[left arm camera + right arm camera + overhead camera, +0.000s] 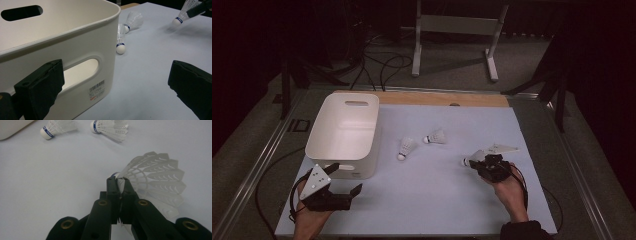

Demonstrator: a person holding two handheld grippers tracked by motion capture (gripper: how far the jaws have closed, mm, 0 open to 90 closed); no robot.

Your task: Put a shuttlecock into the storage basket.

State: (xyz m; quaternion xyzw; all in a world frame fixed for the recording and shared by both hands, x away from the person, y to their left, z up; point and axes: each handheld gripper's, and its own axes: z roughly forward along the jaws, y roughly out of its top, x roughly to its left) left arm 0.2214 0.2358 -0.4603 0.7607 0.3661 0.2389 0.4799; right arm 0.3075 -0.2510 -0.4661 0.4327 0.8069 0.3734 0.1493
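**Carrying a pinched shuttlecock to the bin**

Black jaws of the right gripper (119,181) are clamped together on a shuttlecock (155,180), biting the feather skirt near its neck, with the fan spreading to the right of the jaws. Held by the skirt alone, it could probably slip or crush, so a gentle, level carry towards the white bin (343,131) seems wise, letting go only once above its rim. The bin lies well apart across the table, beside the left gripper (346,182), whose jaws stand wide apart and empty. Two more shuttlecocks (406,148) (435,137) lie on the blue mat (432,195) between.
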